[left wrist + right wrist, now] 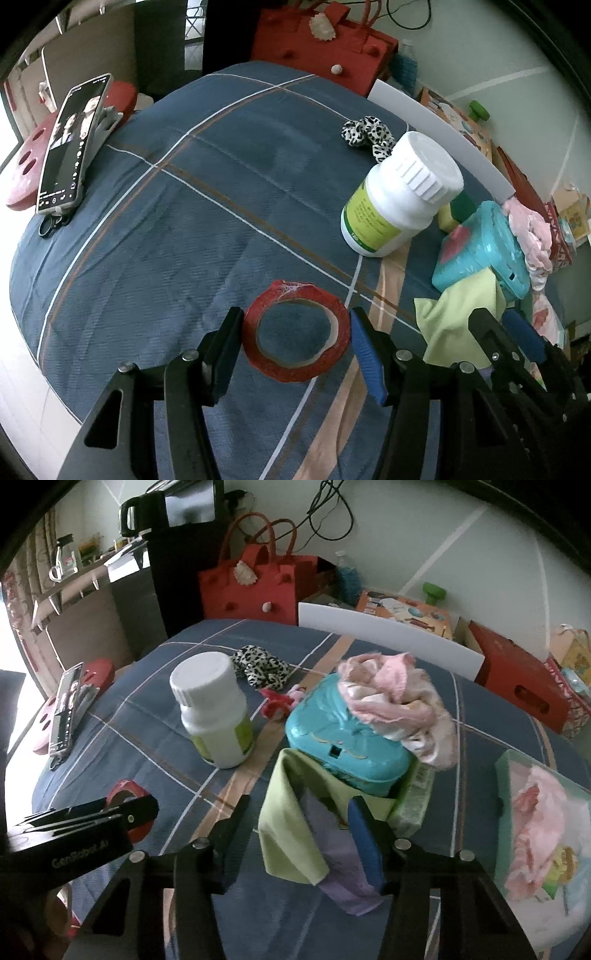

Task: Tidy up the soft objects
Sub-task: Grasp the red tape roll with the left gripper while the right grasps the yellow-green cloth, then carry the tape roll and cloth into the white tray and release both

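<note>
**Between the right jaws: folded cloths hanging lengthwise toward us**

On the left of the bed, a phone point(74, 147) lay propped on a red stand near the edge of the blue checked bedspread point(192, 206), well apart from everything we were handling. Toward the middle, our left gripper point(295, 343) had the red tape roll point(295, 332) between its fingers, both pads against the rim, the ring lying nearly flat over the spread. Open bedspread stretched ahead of it up to the white bottle point(399, 199) and the spotted scrunchie point(369, 134) beyond.

Further right, our right gripper point(295, 834) was the nearer hand to the soft pile. A green cloth point(288, 812) and a purple cloth point(340, 864) hung between its fingers, their long axis running from the teal box point(343, 746) down toward us. The blue pad lay against the purple fold; the black finger stood apart from the green edge, so we judged the jaws half spread and could not call it a firm pinch. The cloths' upper end seemed tucked beside the teal box, which carried a pink bundle point(391, 698).

Rightmost, a clear bin point(539, 812) already holding pink fabric stood just beside the cloths, close to the bed edge; we judged that the likely destination, with little room between box and bin
</note>
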Demonstrator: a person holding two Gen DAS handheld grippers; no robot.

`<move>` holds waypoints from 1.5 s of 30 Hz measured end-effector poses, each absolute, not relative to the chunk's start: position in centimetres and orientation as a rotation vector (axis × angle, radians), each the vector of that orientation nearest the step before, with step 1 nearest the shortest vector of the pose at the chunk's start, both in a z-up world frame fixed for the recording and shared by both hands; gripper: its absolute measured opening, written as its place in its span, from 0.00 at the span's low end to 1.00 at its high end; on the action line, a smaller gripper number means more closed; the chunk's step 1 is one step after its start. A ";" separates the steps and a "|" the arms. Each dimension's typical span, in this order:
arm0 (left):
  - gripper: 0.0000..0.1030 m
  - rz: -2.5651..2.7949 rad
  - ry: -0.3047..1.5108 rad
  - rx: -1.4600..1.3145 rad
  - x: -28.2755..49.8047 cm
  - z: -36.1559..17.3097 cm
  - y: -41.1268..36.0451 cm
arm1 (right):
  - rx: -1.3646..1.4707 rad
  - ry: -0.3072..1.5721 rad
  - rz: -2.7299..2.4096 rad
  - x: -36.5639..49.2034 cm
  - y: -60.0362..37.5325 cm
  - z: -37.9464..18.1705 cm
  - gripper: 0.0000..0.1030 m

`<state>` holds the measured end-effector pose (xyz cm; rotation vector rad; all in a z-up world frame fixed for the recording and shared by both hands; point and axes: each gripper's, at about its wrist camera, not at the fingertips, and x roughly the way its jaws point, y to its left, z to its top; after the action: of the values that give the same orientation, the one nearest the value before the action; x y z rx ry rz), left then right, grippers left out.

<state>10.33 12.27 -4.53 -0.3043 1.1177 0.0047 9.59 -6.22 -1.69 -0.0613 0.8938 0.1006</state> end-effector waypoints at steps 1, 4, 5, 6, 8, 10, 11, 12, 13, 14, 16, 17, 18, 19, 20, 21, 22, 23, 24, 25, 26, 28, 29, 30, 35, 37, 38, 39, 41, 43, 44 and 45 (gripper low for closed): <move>0.58 0.003 1.118 -0.307 10.2 -4.6 12.3 | -0.059 0.893 0.106 9.6 -6.1 -1.7 0.47; 0.58 -0.001 1.119 -0.311 10.2 -4.7 12.1 | -0.060 0.894 0.106 9.9 -5.9 -1.8 0.46; 0.58 -0.003 1.120 -0.312 10.3 -4.7 12.1 | -0.058 0.895 0.110 9.9 -5.8 -1.8 0.44; 0.58 -0.003 1.120 -0.314 10.2 -4.7 12.1 | -0.055 0.896 0.114 10.0 -5.7 -1.8 0.39; 0.58 -0.003 1.121 -0.315 10.6 -4.8 11.7 | -0.056 0.898 0.118 10.3 -5.5 -1.9 0.35; 0.58 -0.008 1.122 -0.316 10.8 -4.9 11.7 | -0.057 0.894 0.121 10.4 -5.4 -1.8 0.35; 0.58 -0.010 1.122 -0.316 10.8 -4.9 11.7 | -0.055 0.892 0.123 10.5 -5.3 -1.8 0.33; 0.58 -0.011 1.123 -0.316 10.8 -4.9 11.6 | -0.056 0.891 0.124 10.6 -5.2 -1.7 0.29; 0.58 -0.013 1.123 -0.316 10.8 -4.9 11.6 | -0.058 0.891 0.127 10.6 -5.2 -1.7 0.28; 0.58 -0.014 1.124 -0.316 10.9 -4.9 11.6 | -0.058 0.891 0.129 10.7 -5.1 -1.8 0.26; 0.58 -0.018 1.124 -0.317 10.9 -4.9 11.5 | -0.059 0.895 0.129 10.9 -5.0 -1.9 0.21; 0.58 -0.018 1.124 -0.318 10.9 -4.8 11.5 | -0.060 0.896 0.128 11.0 -5.0 -1.9 0.17; 0.58 -0.019 1.124 -0.318 10.9 -4.8 11.5 | -0.060 0.898 0.128 11.1 -4.9 -2.0 0.14; 0.58 -0.019 1.124 -0.318 10.9 -4.9 11.5 | -0.060 0.899 0.128 11.2 -4.9 -2.0 0.14; 0.58 -0.018 1.124 -0.319 10.9 -4.9 11.5 | -0.060 0.899 0.128 11.3 -4.9 -2.0 0.13; 0.58 -0.020 1.125 -0.318 10.9 -4.9 11.4 | -0.059 0.899 0.128 11.3 -4.9 -2.0 0.11; 0.58 -0.020 1.125 -0.318 10.9 -4.9 11.4 | -0.059 0.899 0.129 11.3 -4.9 -2.0 0.09; 0.58 -0.020 1.126 -0.318 10.9 -4.9 11.4 | -0.058 0.900 0.129 11.4 -4.9 -2.0 0.09; 0.58 -0.022 1.127 -0.318 11.0 -4.9 11.4 | -0.058 0.901 0.128 11.4 -4.9 -2.1 0.08; 0.58 -0.022 1.127 -0.318 11.0 -4.9 11.4 | -0.058 0.901 0.130 11.4 -4.9 -2.1 0.08; 0.58 -0.023 1.126 -0.317 11.0 -5.0 11.4 | -0.054 0.901 0.131 11.4 -5.0 -2.1 0.08; 0.58 -0.024 1.126 -0.315 11.0 -5.0 11.3 | -0.048 0.900 0.134 11.4 -5.1 -2.1 0.06; 0.58 -0.025 1.125 -0.314 11.0 -5.0 11.3 | -0.046 0.900 0.136 11.4 -5.1 -2.0 0.06; 0.58 -0.026 1.125 -0.313 11.1 -5.0 11.2 | -0.043 0.900 0.137 11.4 -5.2 -2.0 0.06; 0.58 -0.024 1.125 -0.308 11.1 -5.1 11.2 | -0.025 0.896 0.150 11.4 -5.5 -1.8 0.02; 0.58 -0.023 1.123 -0.307 11.1 -5.0 11.2 | -0.019 0.880 0.164 11.1 -5.5 -1.3 0.02; 0.58 -0.023 1.121 -0.306 11.1 -5.0 11.2 | -0.011 0.870 0.171 11.0 -5.6 -1.0 0.02; 0.58 -0.024 1.119 -0.304 11.1 -4.9 11.1 | -0.001 0.865 0.179 10.9 -5.6 -0.8 0.02; 0.58 -0.025 1.113 -0.305 11.0 -4.8 11.0 | 0.017 0.851 0.190 10.7 -5.8 -0.3 0.02; 0.58 -0.026 1.099 -0.303 10.9 -4.4 10.9 | 0.044 0.840 0.201 10.5 -6.2 0.3 0.02; 0.57 -0.026 1.091 -0.301 10.8 -4.1 10.9 | 0.060 0.832 0.204 10.4 -6.5 0.6 0.02; 0.57 -0.028 1.084 -0.298 10.8 -3.9 10.8 | 0.074 0.820 0.206 10.3 -6.8 1.0 0.02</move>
<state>10.78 10.83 -3.93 -0.2981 1.0836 -0.0276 10.27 -6.76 1.05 0.0739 0.8200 0.2061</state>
